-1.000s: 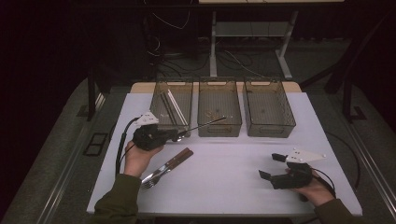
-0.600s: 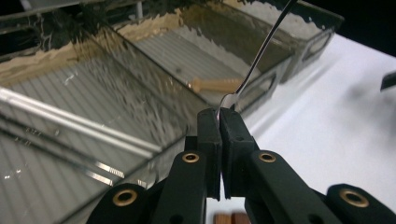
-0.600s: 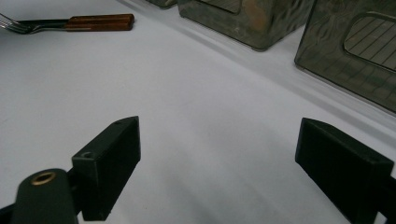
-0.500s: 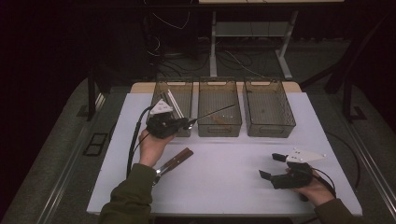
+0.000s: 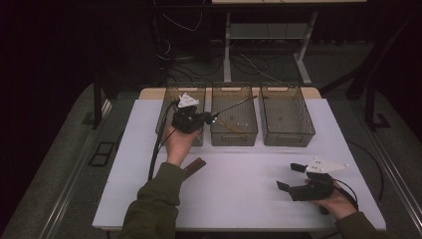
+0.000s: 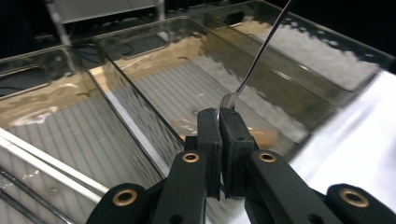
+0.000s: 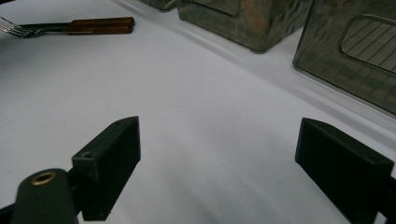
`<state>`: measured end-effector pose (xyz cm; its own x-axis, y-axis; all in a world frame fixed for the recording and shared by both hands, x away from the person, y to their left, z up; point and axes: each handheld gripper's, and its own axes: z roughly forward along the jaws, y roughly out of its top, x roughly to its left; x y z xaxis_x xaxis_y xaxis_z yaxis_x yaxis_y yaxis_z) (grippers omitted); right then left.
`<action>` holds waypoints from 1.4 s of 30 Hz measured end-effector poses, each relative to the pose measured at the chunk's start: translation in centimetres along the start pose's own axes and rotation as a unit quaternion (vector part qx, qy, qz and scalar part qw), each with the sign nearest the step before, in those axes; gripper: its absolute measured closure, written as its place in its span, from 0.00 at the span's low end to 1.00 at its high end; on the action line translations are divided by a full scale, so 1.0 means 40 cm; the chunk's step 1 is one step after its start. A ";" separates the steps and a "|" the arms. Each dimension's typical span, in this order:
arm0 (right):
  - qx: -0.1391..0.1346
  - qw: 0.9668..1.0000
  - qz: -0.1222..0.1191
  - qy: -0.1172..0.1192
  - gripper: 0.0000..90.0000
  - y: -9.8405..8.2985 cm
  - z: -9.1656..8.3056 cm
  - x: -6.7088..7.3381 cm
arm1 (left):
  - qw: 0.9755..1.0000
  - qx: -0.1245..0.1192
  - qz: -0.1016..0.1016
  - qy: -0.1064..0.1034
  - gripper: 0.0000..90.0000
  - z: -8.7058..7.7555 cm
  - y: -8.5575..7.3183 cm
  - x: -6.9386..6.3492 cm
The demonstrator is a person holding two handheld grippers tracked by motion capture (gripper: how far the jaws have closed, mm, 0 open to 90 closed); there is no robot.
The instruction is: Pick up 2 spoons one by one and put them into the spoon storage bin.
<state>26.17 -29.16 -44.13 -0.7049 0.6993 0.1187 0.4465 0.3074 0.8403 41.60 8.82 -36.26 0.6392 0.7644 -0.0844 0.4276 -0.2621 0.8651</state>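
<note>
The left gripper point(image 5: 208, 118) has carried its thin metal utensil point(image 5: 234, 106) from the tabletop's near-left area up to the trays at the far edge — sorting looks close to the drop. Its jaws are pressed tight on the utensil's end, the shaft slanting over the middle tray point(image 5: 234, 133). Right gripper point(image 5: 290, 178) rests near the front-right corner, jaws spread — nothing between them.
</note>
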 end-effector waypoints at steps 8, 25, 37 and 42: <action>-0.003 1.000 0.002 0.001 0.16 0.001 -0.002 -0.001 | 0.999 0.014 -0.005 0.031 0.97 0.061 0.019 -0.007; -0.007 1.000 0.002 0.004 0.16 0.003 -0.005 -0.002 | 0.996 0.065 -0.005 0.065 0.97 0.143 0.006 -0.022; -0.006 1.000 0.005 0.004 0.16 0.003 -0.006 0.000 | 0.996 0.063 0.005 0.057 0.78 0.141 0.003 -0.026; -0.006 1.000 0.004 0.003 0.16 0.003 -0.006 0.000 | 0.998 0.053 0.007 0.031 0.65 0.129 0.009 -0.024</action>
<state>26.10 -29.28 -43.90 -0.7051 0.6973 0.1290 0.4454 0.2940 0.8457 44.44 4.94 -38.43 0.6071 0.7937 -0.0388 0.4852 -0.3316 0.8090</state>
